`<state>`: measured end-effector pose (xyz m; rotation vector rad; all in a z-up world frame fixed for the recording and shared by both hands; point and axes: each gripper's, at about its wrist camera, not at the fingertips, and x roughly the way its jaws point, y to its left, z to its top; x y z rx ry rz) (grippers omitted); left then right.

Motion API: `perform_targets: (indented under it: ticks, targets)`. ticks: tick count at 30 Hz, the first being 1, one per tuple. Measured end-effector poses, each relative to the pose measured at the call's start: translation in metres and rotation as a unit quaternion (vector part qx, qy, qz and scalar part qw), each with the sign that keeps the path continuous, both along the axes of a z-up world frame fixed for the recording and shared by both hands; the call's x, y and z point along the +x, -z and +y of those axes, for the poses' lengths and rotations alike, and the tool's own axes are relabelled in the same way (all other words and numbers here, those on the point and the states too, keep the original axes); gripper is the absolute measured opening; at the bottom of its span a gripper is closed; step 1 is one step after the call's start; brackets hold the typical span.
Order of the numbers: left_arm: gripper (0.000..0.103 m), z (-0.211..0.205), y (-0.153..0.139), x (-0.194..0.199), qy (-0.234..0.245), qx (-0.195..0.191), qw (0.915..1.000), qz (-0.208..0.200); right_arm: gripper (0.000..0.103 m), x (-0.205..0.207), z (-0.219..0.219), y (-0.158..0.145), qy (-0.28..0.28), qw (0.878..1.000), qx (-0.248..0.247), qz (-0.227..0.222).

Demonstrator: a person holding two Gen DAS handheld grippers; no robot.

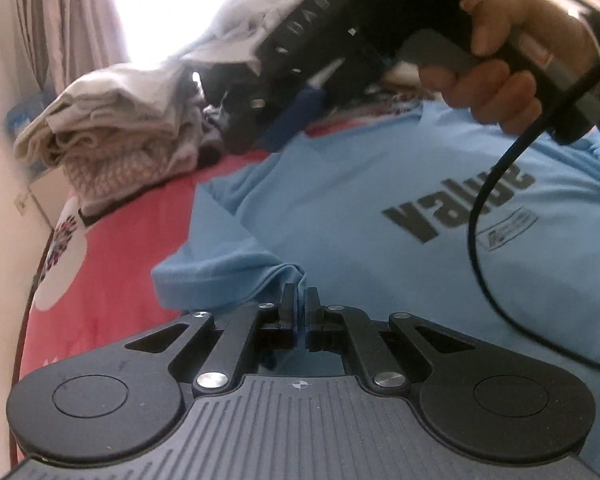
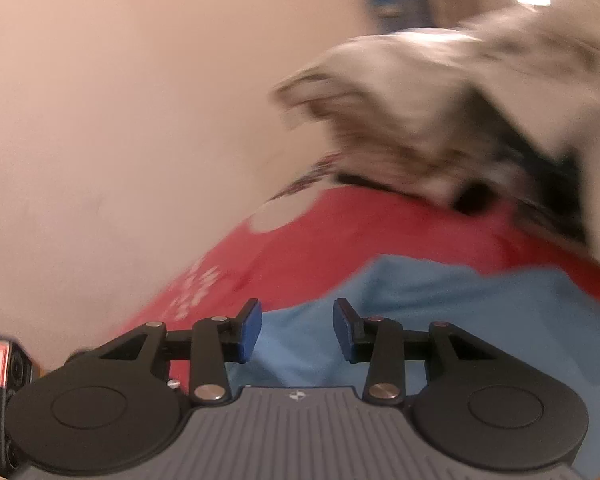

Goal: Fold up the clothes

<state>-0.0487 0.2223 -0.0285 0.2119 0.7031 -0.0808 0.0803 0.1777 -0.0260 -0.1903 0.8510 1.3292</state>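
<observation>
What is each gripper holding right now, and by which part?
The left gripper is shut on the blue T-shirt, pinching the bunched edge of a sleeve. The right gripper is open above the shirt, holding nothing.

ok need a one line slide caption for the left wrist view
Left gripper shut on the sleeve edge of a light blue T-shirt spread on a red bedcover.

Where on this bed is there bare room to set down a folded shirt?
The red bedspread lies bare between the light blue T-shirt and the wall-side edge, below the pile of pale clothes. The far end is crowded by that pile; the T-shirt covers the rest of what shows.
</observation>
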Motion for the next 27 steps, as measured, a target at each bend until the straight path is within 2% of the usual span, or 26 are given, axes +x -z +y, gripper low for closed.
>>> perform_targets:
  ticks: [3, 6, 7, 8, 9, 11, 12, 13, 14, 16, 19, 22, 24, 26, 27]
  targets:
    - [0.001, 0.001, 0.003, -0.003, -0.003, 0.006, 1.0, 0.007, 0.042, -0.021, 0.029, 0.009, -0.062, 0.998, -0.023, -0.019]
    - [0.001, 0.001, 0.006, -0.005, -0.002, 0.013, 0.9999, 0.011, 0.041, -0.029, 0.047, 0.026, -0.076, 0.994, -0.061, -0.04]
    - [0.001, 0.001, 0.007, -0.005, 0.0, 0.015, 0.9998, 0.01, 0.037, -0.029, 0.051, 0.032, -0.071, 0.994, -0.071, -0.046]
    - [0.001, 0.0, 0.007, -0.006, 0.001, 0.015, 0.9998, 0.01, 0.021, -0.027, 0.05, 0.036, -0.059, 0.994, -0.075, -0.047]
    - [0.001, 0.0, 0.008, -0.006, 0.003, 0.016, 0.9998, 0.009, 0.008, -0.022, 0.046, 0.036, -0.04, 0.996, -0.07, -0.036]
    - [0.001, 0.0, 0.009, -0.007, 0.005, 0.016, 0.9998, 0.008, 0.005, -0.008, 0.02, 0.031, 0.02, 0.999, -0.016, 0.021]
    - [0.001, 0.0, 0.009, -0.007, 0.005, 0.015, 0.9998, 0.008, 0.005, -0.001, 0.005, 0.027, 0.052, 0.997, 0.015, 0.053]
    - [0.001, 0.001, 0.009, -0.008, 0.006, 0.014, 0.9999, 0.007, 0.005, 0.005, -0.013, 0.027, 0.086, 0.991, 0.051, 0.091]
    - [0.001, 0.001, 0.009, -0.008, 0.006, 0.013, 0.9999, 0.006, 0.005, 0.01, -0.033, 0.029, 0.121, 0.98, 0.089, 0.133]
    - [0.001, 0.003, 0.009, -0.01, 0.005, 0.011, 0.9999, 0.004, 0.005, 0.015, -0.065, 0.042, 0.186, 0.955, 0.129, 0.193]
    - [0.003, 0.005, 0.008, -0.01, 0.003, 0.003, 1.0, 0.005, 0.006, 0.019, -0.098, 0.073, 0.264, 0.922, 0.125, 0.253]
    - [0.003, 0.008, 0.006, -0.011, 0.002, -0.013, 0.9998, 0.014, 0.008, 0.026, -0.117, 0.087, 0.308, 0.902, 0.113, 0.281]
    - [0.005, 0.008, 0.001, -0.017, 0.005, -0.015, 0.9998, 0.012, 0.01, 0.029, -0.128, 0.087, 0.319, 0.893, 0.119, 0.295]
    - [0.014, 0.007, -0.007, -0.025, 0.011, -0.011, 0.9999, 0.006, 0.016, 0.031, -0.132, 0.083, 0.322, 0.891, 0.121, 0.297]
    - [0.019, 0.007, -0.01, -0.029, 0.014, -0.007, 0.9999, 0.004, 0.023, 0.032, -0.133, 0.079, 0.323, 0.89, 0.119, 0.3]
